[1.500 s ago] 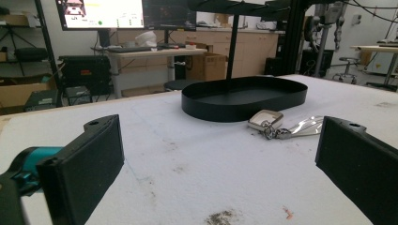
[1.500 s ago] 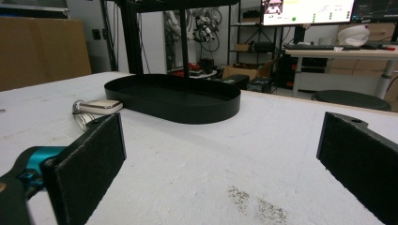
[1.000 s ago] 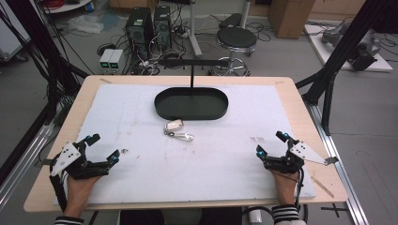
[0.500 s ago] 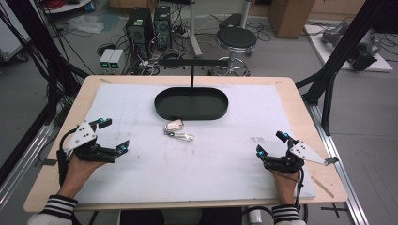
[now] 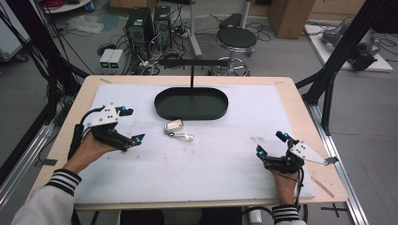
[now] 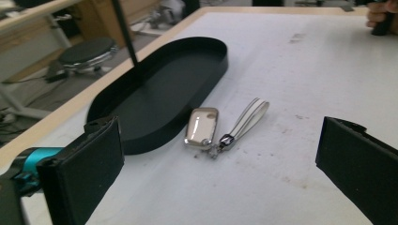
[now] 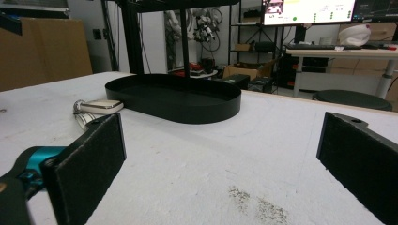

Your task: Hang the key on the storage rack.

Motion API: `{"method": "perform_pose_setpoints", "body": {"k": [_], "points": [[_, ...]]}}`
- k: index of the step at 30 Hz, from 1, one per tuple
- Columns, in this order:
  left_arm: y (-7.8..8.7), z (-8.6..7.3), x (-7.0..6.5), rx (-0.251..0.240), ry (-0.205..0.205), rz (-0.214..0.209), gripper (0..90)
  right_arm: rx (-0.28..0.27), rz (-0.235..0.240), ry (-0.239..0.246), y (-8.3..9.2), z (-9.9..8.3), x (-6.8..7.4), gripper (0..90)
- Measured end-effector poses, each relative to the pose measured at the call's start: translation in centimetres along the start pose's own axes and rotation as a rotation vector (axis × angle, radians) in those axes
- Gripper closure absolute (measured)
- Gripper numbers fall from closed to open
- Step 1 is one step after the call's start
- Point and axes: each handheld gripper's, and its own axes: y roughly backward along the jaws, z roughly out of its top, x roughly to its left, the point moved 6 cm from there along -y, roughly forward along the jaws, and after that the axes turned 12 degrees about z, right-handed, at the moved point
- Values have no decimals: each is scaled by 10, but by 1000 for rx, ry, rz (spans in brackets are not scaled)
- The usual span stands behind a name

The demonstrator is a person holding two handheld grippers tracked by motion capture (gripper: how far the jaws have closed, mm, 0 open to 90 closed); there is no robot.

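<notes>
At the left of the white table mat point(image 5: 220, 164), the left gripper point(image 5: 130, 126) is raised over the surface, its jaws spread wide and grasping nothing, aimed toward the middle. Just right of it lies a silver key fob point(image 5: 174, 125) with a strap point(image 6: 248, 117) (possibly a looped wrist strap; the detail is small), resting on the mat just near of the black oval tray point(image 5: 191, 103), whose upright post rises at its far side. At the near right, the right gripper point(image 5: 271, 145) sits low on the mat, jaws released and empty.
</notes>
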Motion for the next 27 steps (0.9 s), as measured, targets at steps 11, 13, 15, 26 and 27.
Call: {"method": "perform_pose_setpoints", "body": {"k": [11, 13, 15, 26, 27], "points": [[-30, 24, -3, 94, -88, -104, 19, 0, 1, 1, 0, 0, 0, 5], [-36, 28, -4, 115, -113, -123, 19, 3, 1, -4, 0, 0, 0, 5], [-43, 31, -7, 135, -135, -142, 18, 2, 3, -4, 0, 0, 0, 5], [-80, 25, -29, 258, -273, -227, 19, 1, 3, 1, 0, 0, 0, 5], [-84, 24, -32, 262, -274, -235, 19, 0, 5, 1, 0, 0, 0, 5]]}}
